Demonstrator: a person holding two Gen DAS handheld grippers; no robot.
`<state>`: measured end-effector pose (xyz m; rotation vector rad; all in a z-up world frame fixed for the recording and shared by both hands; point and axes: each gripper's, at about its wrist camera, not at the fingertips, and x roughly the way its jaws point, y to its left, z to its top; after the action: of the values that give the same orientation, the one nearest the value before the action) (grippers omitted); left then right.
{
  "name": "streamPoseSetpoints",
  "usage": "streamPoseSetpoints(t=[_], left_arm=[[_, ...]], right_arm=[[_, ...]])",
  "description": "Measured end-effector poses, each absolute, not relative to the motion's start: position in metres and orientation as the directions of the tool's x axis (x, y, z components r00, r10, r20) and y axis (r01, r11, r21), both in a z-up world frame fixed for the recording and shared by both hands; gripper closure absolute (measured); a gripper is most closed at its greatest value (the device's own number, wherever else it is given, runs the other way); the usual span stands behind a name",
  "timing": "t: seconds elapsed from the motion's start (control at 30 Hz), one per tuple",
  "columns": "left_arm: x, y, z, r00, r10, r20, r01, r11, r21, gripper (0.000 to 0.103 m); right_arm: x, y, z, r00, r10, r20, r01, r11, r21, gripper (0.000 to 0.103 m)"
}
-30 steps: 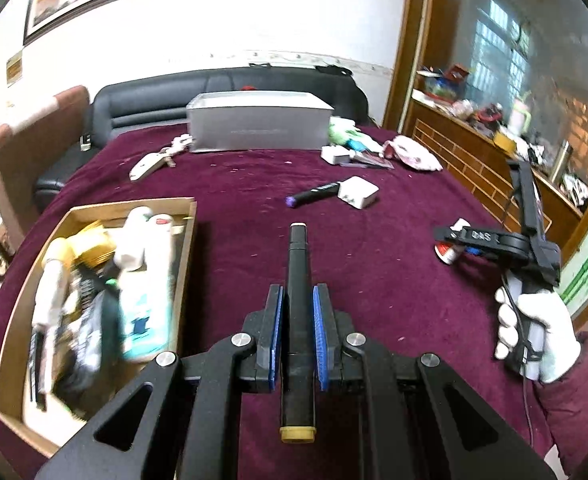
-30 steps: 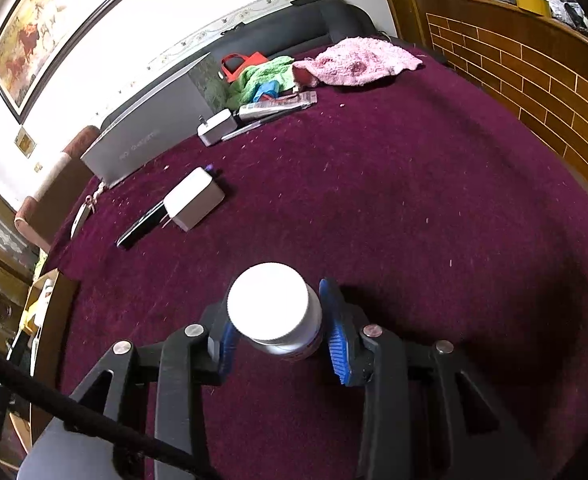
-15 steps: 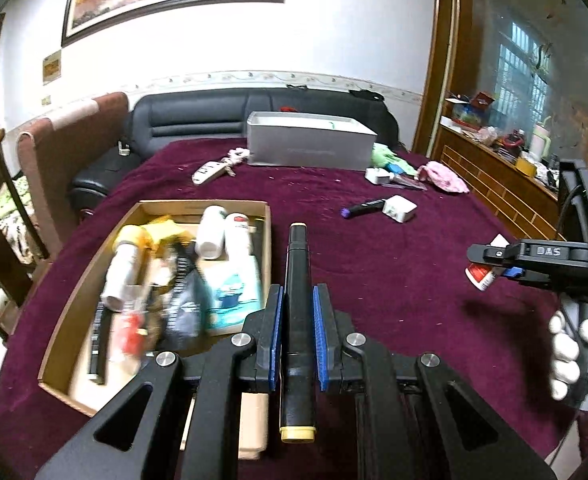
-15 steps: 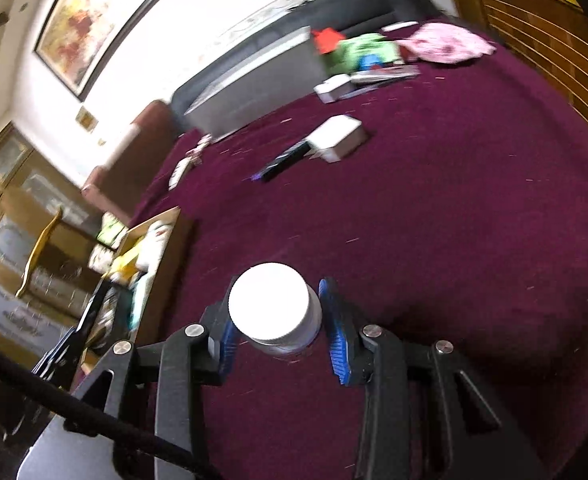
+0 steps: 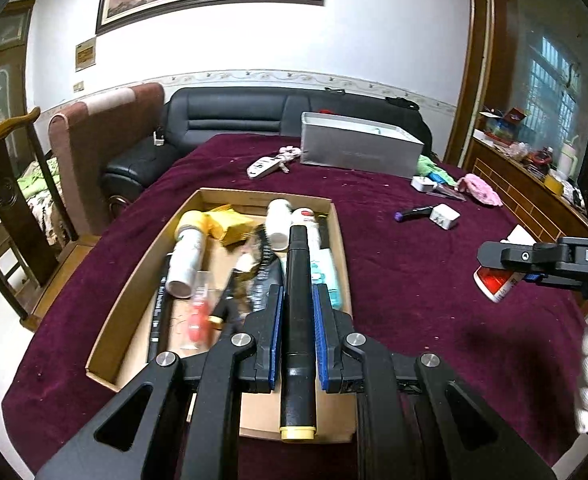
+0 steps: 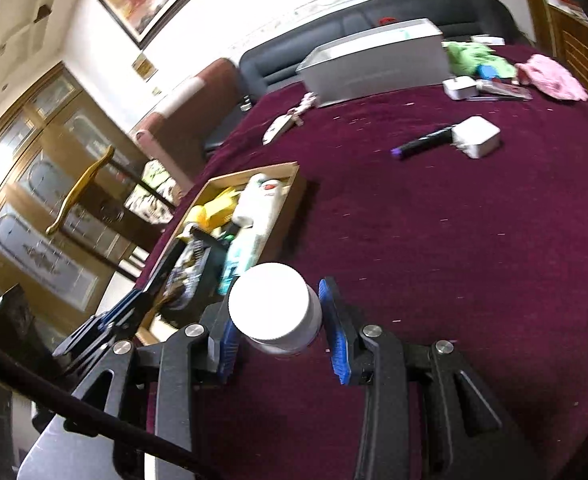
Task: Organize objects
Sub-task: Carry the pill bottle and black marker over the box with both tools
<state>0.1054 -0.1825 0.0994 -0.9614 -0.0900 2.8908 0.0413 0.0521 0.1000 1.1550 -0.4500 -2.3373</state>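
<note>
Shift: left gripper [image 5: 298, 316] now over cardboard tray [image 5: 340, 240], not bare cloth.
Left jaws: pinching black marker [image 5: 297, 320].
Right gripper [image 6: 280, 326]: jaws clamped on white-capped bottle [image 6: 272, 304], right of tray.

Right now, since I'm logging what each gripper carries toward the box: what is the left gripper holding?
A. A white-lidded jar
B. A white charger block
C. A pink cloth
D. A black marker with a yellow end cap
D: in the left wrist view the left gripper is closed on a black marker with a yellow end cap, held above the cardboard box; the white-lidded jar sits in the right gripper.
</note>
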Motion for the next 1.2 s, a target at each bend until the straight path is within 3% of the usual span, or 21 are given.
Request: streamPoseSetpoints(t=[0.87, 1.2], left_arm=[[0.091, -0.264, 0.075, -0.786, 0.033, -0.618, 0.047, -0.992, -0.114, 0.091], [0.064, -0.263, 0.071, -0.772, 0.038, -0.634, 0.012, -0.997, -0.074, 0.091]], right_arm=[[0.035, -0.065, 0.085, -0.351, -0.637, -0.686, 0.418, -0.762, 0.495, 0.068], [0.044, -0.097, 0.064, -0.293, -0.603, -0.742, 0.472, -0.766, 0.436, 0.067]])
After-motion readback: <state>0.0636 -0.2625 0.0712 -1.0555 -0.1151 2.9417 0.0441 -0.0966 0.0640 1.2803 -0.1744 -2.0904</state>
